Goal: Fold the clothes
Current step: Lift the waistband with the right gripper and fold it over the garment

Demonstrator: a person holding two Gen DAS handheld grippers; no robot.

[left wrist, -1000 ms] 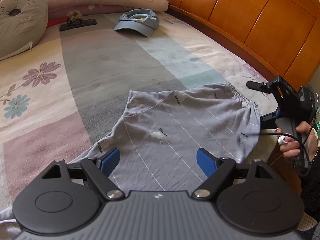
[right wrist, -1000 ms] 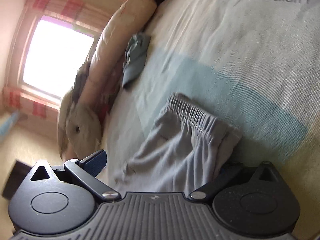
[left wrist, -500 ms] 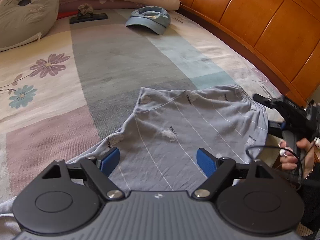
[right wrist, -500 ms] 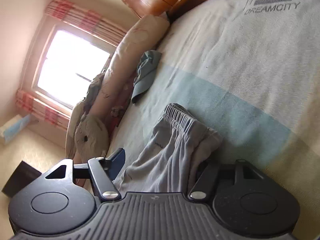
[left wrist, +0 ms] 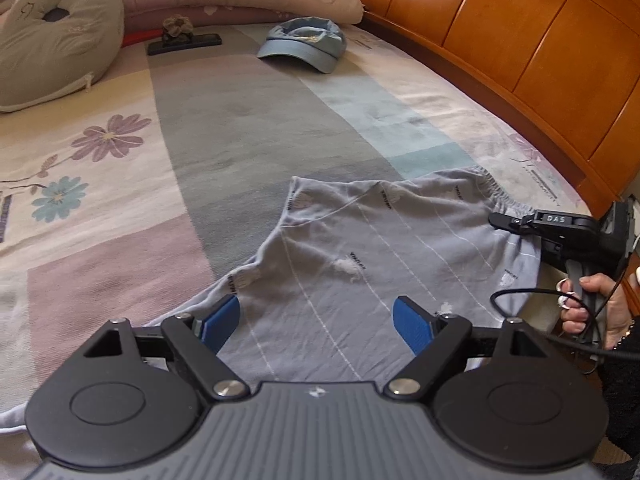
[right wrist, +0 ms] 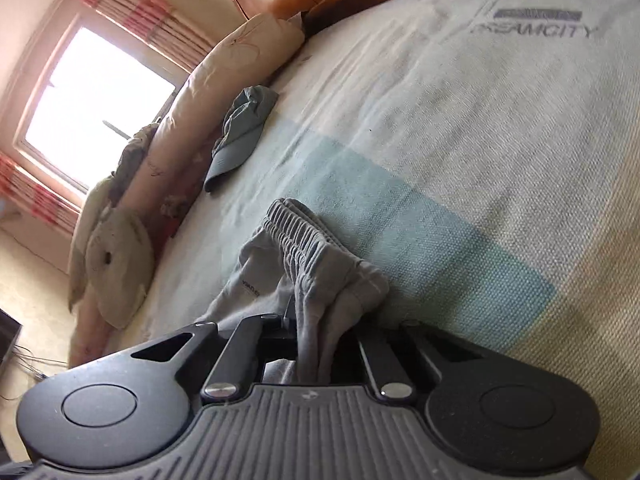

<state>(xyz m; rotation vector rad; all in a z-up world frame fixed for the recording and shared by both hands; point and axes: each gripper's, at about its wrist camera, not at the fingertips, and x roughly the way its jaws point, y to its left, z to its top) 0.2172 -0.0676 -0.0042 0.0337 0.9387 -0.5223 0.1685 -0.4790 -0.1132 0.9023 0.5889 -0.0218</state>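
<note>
On the patchwork bed (left wrist: 248, 128), right gripper (right wrist: 316, 344) fingers have now closed on the grey printed shorts' (left wrist: 360, 248) waistband, left gripper (left wrist: 316, 320) fingers wide open, empty.

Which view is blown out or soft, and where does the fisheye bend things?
Right wrist: the window is blown out and the far pillows look soft. Left wrist: evenly lit and sharp, but the headboard curves strongly. In both, the shorts stay readable.

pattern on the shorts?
Grey-blue shorts with thin white lines and small printed motifs; clearest in the left wrist view.
</note>
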